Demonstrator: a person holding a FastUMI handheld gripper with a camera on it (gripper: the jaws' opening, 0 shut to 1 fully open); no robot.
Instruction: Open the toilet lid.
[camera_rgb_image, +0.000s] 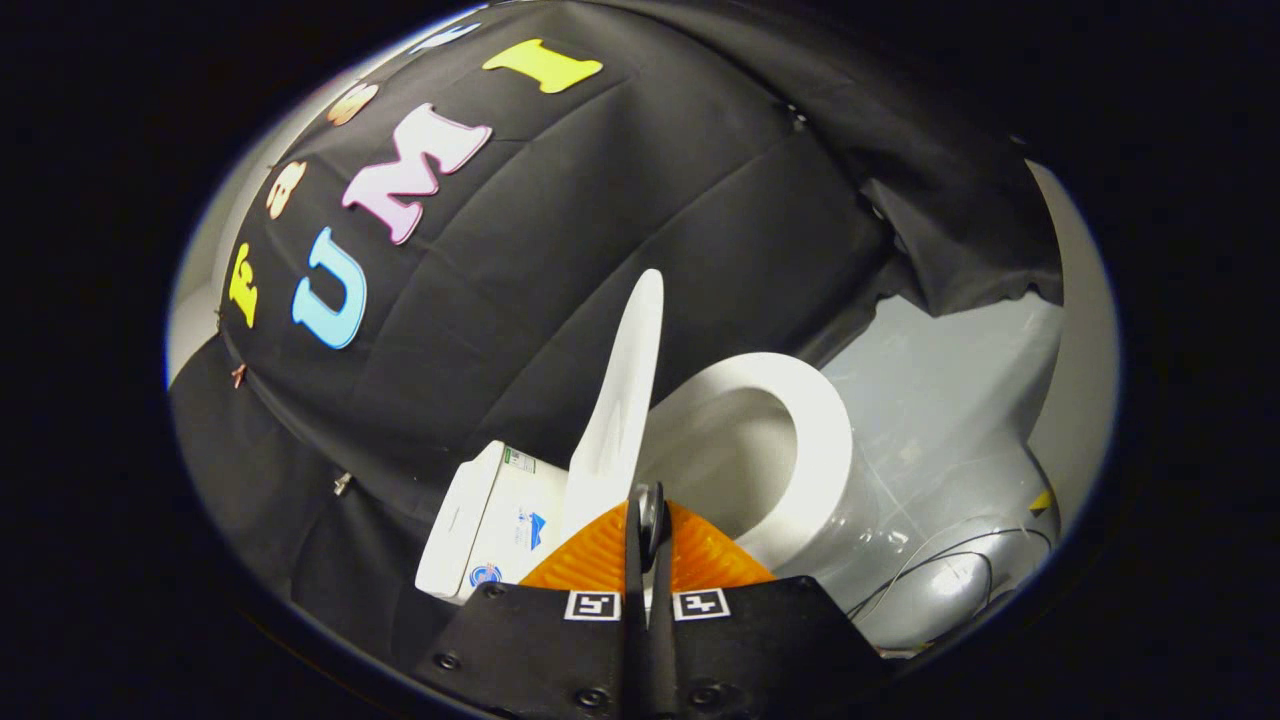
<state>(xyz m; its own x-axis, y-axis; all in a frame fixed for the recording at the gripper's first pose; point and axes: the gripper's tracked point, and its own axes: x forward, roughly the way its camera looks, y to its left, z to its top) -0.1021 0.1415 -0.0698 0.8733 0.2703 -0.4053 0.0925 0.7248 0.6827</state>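
The white toilet stands against the booth wall, and the whole scene looks tilted in this view. Its lid (622, 400) is raised and stands nearly upright, seen almost edge-on, with the tank (490, 515) behind it. The seat ring (805, 440) lies down over the open bowl (730, 450). My gripper (648, 515) is shut, its two fingers pressed together with no gap showing. The tips sit right at the lid's near edge. Whether anything is pinched between them I cannot tell.
Black cloth covers the wall behind the toilet. A light, glossy floor or sheet (950, 400) lies beside the bowl, with a thin dark cable (940, 560) running across it.
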